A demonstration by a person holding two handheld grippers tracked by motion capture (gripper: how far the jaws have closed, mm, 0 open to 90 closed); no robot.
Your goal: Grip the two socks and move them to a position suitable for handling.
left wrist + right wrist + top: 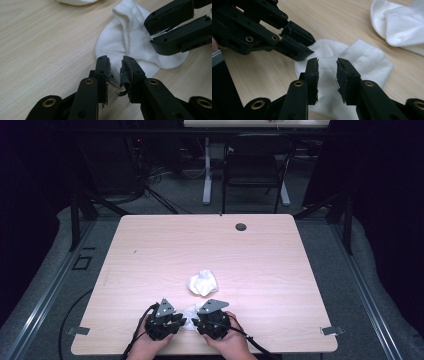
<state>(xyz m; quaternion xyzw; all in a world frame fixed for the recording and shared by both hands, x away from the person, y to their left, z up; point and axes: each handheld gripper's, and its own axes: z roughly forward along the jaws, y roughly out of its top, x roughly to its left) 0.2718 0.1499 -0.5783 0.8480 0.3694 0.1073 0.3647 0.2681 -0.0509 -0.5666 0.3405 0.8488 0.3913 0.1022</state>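
No brand, label or legible writing is visible on any item.

The worktop (pixel 150 250) is a light wood-grain laminate with rounded corners and a dark round grommet (pixel 241 227) near its far edge. It stands on grey carpet. Beyond it are a black chair (pixel 255 167) and a white leg of a second desk (pixel 207 175); cables lie on the floor behind the worktop's far left. Dark curtains close off both sides. Metal rails run along the floor left and right.

Two white socks are on the worktop. One sock lies bunched (pixel 203 282) just past the middle, apart from the tongs. The flat sock (pixel 189 317) lies near the front edge, between the two tongs.

The left tongs (pixel 176 322), held in the person's left hand (pixel 147 345), stand partly open, a narrow gap between the jaws. In the left gripper view the left tongs (pixel 115 66) sit at the edge of the flat sock (pixel 130 42), gripping nothing. The pads (pixel 125 75) are worn, with torn lining hanging loose.

The right tongs (pixel 196 324), held in the right hand (pixel 231 345), are also partly open. In the right gripper view the right tongs (pixel 327 67) hover over the flat sock (pixel 367 60), holding nothing; whether the tips touch the fabric cannot be told. The bunched sock (pixel 399 22) shows at upper right there.
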